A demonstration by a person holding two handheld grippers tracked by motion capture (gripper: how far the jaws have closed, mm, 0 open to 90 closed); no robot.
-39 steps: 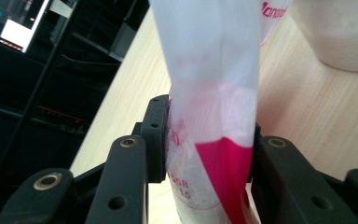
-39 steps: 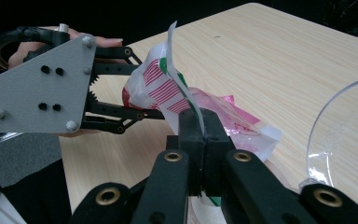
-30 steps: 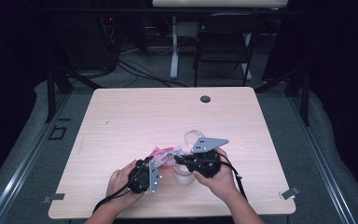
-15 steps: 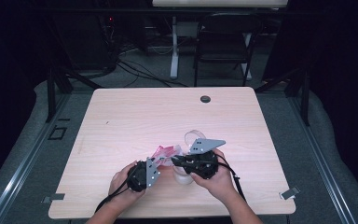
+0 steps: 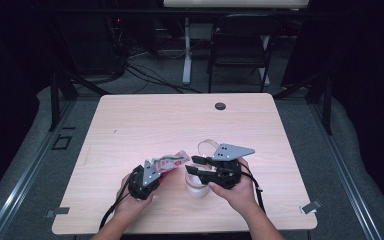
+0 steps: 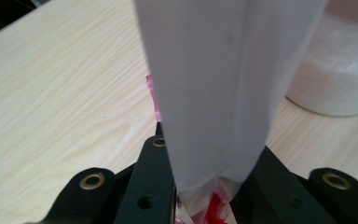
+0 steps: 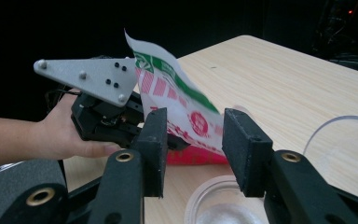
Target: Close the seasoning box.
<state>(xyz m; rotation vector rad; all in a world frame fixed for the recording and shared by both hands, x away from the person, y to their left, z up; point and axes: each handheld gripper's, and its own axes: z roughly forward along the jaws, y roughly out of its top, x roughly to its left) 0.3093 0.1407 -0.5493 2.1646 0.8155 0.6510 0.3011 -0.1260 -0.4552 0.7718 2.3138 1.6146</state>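
A red, green and white snack packet [image 5: 170, 161] sticks up and to the right out of my left gripper [image 5: 158, 173], near the table's front. That gripper's jaws have just been closing and now pinch the packet's lower end [image 6: 214, 93]. My right gripper [image 5: 194, 165] hovers over a clear plastic cup [image 5: 198, 187]. Its jaws have just been opening and stand apart [image 7: 193, 140], pads clear of the packet [image 7: 186, 107], which shows in the gap beyond them. The cup's rim [image 7: 200, 198] lies below them.
A curved clear lid [image 5: 208, 145] lies just behind the cup, its edge [image 7: 340, 122] at the right of the right gripper view. A round cable grommet [image 5: 220, 106] sits near the wooden table's [image 5: 130, 125] far edge. A chair [image 5: 240, 45] stands beyond.
The right gripper's jaws have come apart and let go of the packet. The left gripper has drawn a little to the left with the packet in it.
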